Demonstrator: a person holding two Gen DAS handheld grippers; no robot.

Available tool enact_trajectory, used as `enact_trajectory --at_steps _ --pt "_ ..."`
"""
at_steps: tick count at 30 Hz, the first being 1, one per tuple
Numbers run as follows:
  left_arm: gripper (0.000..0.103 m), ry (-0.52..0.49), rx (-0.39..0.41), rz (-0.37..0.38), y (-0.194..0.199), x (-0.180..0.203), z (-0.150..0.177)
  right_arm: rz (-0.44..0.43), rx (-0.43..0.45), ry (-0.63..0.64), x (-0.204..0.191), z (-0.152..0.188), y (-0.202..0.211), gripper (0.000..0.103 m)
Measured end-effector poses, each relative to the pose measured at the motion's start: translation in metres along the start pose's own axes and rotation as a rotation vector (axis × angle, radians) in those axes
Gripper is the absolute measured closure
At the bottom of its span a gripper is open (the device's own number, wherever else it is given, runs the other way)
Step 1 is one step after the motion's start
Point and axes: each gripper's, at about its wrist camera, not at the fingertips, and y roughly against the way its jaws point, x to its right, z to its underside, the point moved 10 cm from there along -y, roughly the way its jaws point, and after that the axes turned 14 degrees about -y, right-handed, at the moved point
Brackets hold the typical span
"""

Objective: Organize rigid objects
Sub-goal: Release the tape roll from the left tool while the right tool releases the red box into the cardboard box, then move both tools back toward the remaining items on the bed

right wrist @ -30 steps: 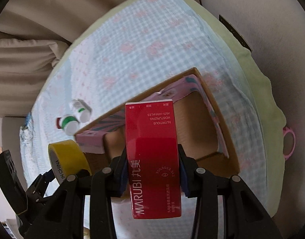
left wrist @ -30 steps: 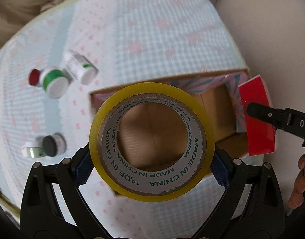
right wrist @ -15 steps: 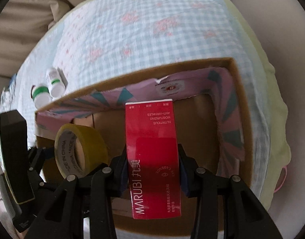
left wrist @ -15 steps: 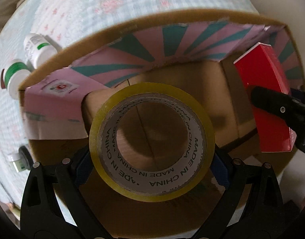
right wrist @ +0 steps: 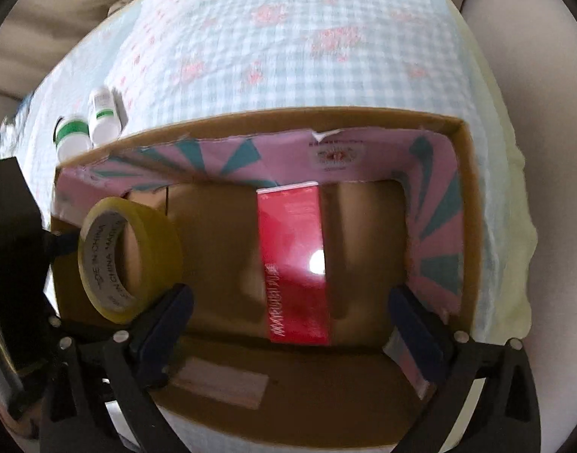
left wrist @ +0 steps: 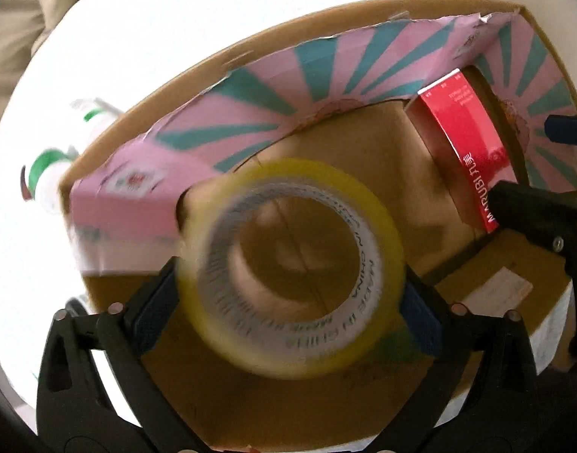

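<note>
Left gripper point(left wrist: 290, 298): its jaws are opening and stand wide; the yellow roll of clear packing tape point(left wrist: 290, 268) sits between the blue pads, blurred, and whether the pads touch its rim cannot be told.
Right gripper point(right wrist: 290, 313): its jaws are opening and stand wide apart; the glossy red rectangular carton point(right wrist: 294, 264) lies between the pads with clear gaps on both sides, so nothing is gripped.
Tape roll, look: yellow outer band, white inner core printed in green with "MADE IN CHINA", hollow middle showing brown cardboard through it.
Tape roll, place and pose: inside the open brown cardboard box point(right wrist: 463, 226), at its left end as the right wrist view shows it; it stands on edge, its hole facing the left wrist camera.
Red carton, look: shiny red faces with white "MARUBI" lettering and a bright glare spot.
Red carton, place and pose: flat on the box floor, about mid-box; its long axis runs from the near wall toward the far wall, the lettered end nearest the right gripper.
Box: pink and teal striped paper lining point(right wrist: 228, 158) on its inner walls.
Outside the box: two white bottles with green bands point(right wrist: 88, 120) lie beside its far left corner on the blue-and-white checked cloth with pink motifs point(right wrist: 288, 37).
</note>
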Motion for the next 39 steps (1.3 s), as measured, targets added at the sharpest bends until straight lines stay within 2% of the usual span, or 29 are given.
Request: enact_trajectory --at_steps 5,13,19,25,30,34,39 --pt "0.000 0.056 0.028 0.035 0.015 -0.007 0.007 -0.028 0.032 -0.010 0.003 0.006 0.009 0.000" --pt "0.000 0.047 0.070 0.023 0.045 -0.005 0.013 -0.048 0.094 -0.052 0.001 0.010 0.032 0.000" --pt "0.000 0.051 0.141 0.012 0.093 0.000 0.023 -0.054 0.146 -0.068 0.000 0.019 0.064 0.000" --pt "0.000 0.075 0.230 0.007 0.140 -0.015 0.029 -0.038 0.228 -0.046 -0.018 0.031 0.106 0.000" --pt "0.000 0.137 0.306 0.017 0.189 -0.027 0.057 0.007 0.305 -0.009 -0.039 0.048 0.155 0.000" --pt "0.000 0.202 0.364 0.003 0.229 -0.050 0.095 -0.013 0.371 0.019 -0.062 0.064 0.190 0.000" --pt "0.000 0.279 0.377 -0.046 0.255 -0.093 0.152 -0.029 0.411 0.054 -0.096 0.084 0.213 0.000"
